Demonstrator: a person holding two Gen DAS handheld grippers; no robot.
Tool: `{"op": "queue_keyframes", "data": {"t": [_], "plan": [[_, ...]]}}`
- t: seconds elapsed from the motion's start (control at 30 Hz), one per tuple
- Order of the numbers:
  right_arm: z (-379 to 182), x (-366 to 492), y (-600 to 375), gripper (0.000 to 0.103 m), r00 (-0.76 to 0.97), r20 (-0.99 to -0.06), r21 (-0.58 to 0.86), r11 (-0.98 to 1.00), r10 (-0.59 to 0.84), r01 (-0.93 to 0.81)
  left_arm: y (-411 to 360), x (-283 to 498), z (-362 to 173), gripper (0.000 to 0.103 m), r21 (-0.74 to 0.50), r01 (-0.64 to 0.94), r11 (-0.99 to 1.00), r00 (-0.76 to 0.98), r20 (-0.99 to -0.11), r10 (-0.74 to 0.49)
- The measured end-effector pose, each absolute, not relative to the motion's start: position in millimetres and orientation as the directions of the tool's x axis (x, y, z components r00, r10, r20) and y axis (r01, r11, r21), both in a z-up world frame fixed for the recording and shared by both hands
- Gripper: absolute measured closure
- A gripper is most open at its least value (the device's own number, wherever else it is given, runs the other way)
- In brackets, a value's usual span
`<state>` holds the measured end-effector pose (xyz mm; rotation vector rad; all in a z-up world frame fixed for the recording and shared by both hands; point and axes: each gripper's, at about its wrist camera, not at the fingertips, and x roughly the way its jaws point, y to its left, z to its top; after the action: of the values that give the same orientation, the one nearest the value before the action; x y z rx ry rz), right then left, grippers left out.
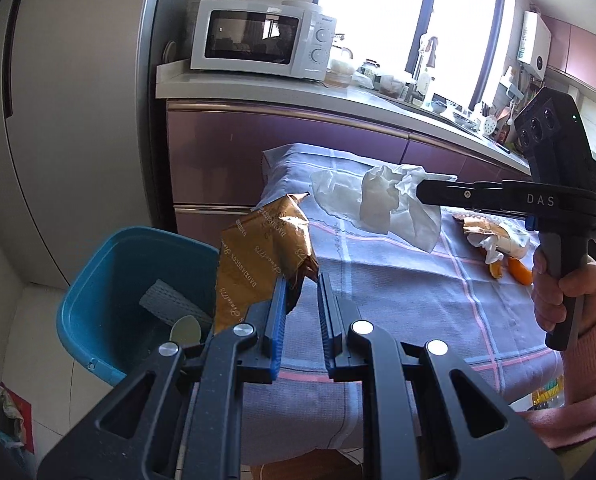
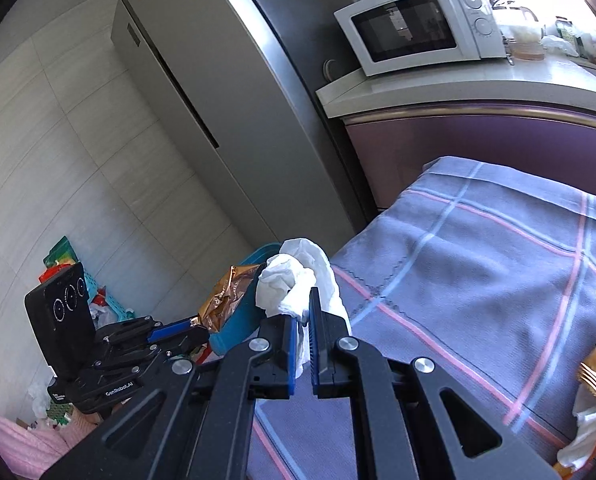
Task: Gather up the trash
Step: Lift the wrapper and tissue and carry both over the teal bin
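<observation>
Left gripper (image 1: 302,280): jaws clenched on gold wrapper (image 1: 258,256), lower centre, beside blue bin (image 1: 98,264).
Right gripper (image 2: 303,300): jaws pinch white tissue (image 2: 294,280).
Handling: both probably light, crumpling; grip bunched edges.

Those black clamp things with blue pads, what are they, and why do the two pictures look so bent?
They are hand-held grippers, not a robot: a person squeezes one in each hand. Each carries a wide-angle camera looking along its fingers, which bends the view. The left wrist picture shows the left gripper pinching a gold snack wrapper near a blue bin on the floor. You also see the person's hand holding the right gripper from the side. The right wrist picture shows that gripper closed on a crumpled white tissue. On the checked tablecloth remain another wrapper with tissue and orange peel.
</observation>
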<state>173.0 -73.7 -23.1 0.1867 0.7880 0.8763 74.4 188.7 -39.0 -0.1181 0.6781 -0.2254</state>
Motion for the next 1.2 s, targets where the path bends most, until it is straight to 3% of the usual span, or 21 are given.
{"op": "queue_keyframes", "data": {"t": [0.5,1.2], "plan": [[-37.9,187.2,-12.4,0.099,0.281,-0.571,0.466,0.586,0.772,-0.663,245.4,70.8,-52.4,0.087,-0.167,0.021,0.986,0.760,-0.638,-0.124],[-73.2,201.8,69.6,0.097,0.176,-0.660,0.450,0.573,0.730,-0.685,294.6,81.4,-92.2,0.086,-0.207,-0.120,0.971,0.706,-0.706,-0.063]]}}
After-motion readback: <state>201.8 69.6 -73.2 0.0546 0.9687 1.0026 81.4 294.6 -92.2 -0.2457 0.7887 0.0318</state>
